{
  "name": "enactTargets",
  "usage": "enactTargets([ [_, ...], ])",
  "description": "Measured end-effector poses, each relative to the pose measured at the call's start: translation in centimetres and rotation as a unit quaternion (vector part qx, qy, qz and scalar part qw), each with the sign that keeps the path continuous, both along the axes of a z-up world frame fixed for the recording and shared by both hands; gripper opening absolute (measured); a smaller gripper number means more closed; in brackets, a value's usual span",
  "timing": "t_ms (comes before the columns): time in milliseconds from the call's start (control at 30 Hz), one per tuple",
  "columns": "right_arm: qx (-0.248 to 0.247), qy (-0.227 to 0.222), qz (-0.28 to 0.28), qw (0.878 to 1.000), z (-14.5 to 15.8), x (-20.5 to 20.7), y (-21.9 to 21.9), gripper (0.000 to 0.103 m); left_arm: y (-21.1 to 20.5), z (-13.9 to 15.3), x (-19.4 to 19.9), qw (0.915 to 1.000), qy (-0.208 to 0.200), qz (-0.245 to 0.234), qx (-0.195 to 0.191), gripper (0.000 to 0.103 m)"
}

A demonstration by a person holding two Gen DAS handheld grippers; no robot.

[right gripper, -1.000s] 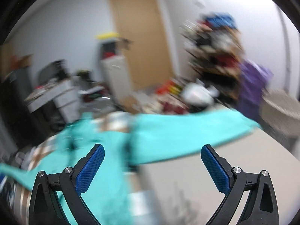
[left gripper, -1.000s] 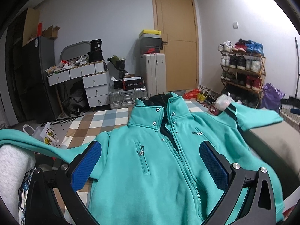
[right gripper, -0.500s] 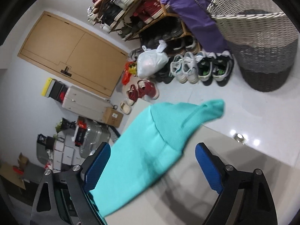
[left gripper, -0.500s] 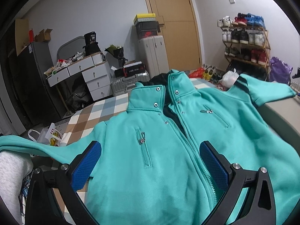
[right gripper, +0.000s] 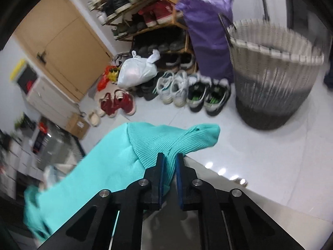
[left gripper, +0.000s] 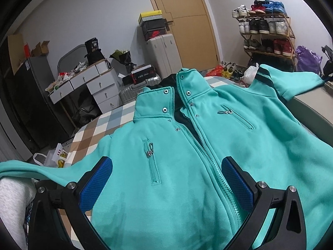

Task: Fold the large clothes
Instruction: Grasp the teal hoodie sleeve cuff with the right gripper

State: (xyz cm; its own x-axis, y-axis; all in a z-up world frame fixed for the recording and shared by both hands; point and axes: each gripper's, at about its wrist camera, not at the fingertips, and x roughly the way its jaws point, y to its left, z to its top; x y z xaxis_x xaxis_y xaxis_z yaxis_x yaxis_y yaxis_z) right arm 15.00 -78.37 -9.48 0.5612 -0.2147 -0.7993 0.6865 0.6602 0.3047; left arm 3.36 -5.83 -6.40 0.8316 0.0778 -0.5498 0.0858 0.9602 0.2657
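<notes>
Right hand-held gripper is closing, its jaws pinching the ribbed cuff of the teal zip-up fleece jacket. Left hand-held gripper hovers released above the jacket's chest, beside the zipper.

Teal jacket lies spread across checkered bed.
</notes>
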Motion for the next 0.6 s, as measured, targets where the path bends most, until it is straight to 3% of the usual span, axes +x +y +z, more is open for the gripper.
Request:
enactTargets([
  [67,-0.01,-0.012,0.024,1.0,0.3,0.4,0.9,0.008,0.0,0.2,-0.2,1.0,-0.001,-0.002,-0.002,0.102],
  [267,0.08,-0.118,0.102,0.985,1.0,-0.2,1.9,0.008,0.0,0.5,0.1,0.9999,-0.003,-0.003,-0.01,0.102],
  [367,0.096,-0.159,0.119,0.975,1.4,-1.2,2.4,0.008,0.0,0.6,0.2,0.9999,-0.006,-0.003,-0.013,0.102],
  [433,0.112,-0.16,0.125,0.973,1.1,-1.4,2.8,0.008,-0.1,0.6,0.2,0.9999,-0.005,-0.004,-0.013,0.102],
  [600,0.215,-0.154,0.104,0.959,-1.8,-1.8,2.6,0.011,-0.3,0.5,0.2,0.9999,-0.004,-0.008,-0.015,0.102],
])
